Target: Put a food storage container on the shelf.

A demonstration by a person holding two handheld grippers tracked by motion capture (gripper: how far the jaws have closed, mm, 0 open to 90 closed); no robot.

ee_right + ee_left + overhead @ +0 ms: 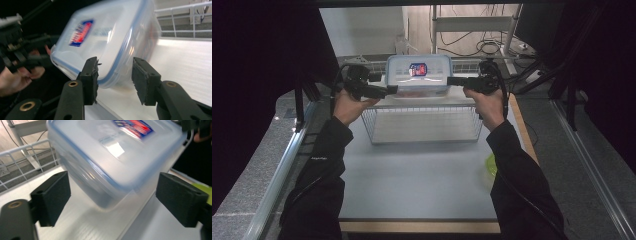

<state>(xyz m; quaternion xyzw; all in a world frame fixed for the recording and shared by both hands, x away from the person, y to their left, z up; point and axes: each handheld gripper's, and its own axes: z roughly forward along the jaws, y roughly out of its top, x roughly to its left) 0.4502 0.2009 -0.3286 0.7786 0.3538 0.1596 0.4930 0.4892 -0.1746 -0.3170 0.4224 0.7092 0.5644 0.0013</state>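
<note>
Left gripper (112, 200) first: its jaws stand wide, pads clear of the box (117, 157) on both sides, nothing pinched between them. The box's near corner sits in the gap, untouched. Over to the right gripper (115, 82): jaws narrower, set around the box's (107, 42) blue-edged lid rim, one pad tight against it, the other just beside the wall; whether that one presses I cannot tell.

From the high view, the left gripper (391, 90) and right gripper (451, 80) flank the box (418, 75), one at each end. The box is clear plastic with a red and blue label on its lid, and it rests on the top shelf of a white wire rack (422, 127) at the far end of the table (412, 175). A hand (348, 106) backs the left gripper, another hand (486, 102) the right, dark sleeves running down to the bottom edge. Something yellow-green (490, 164) peeks out beside the right sleeve.
</note>
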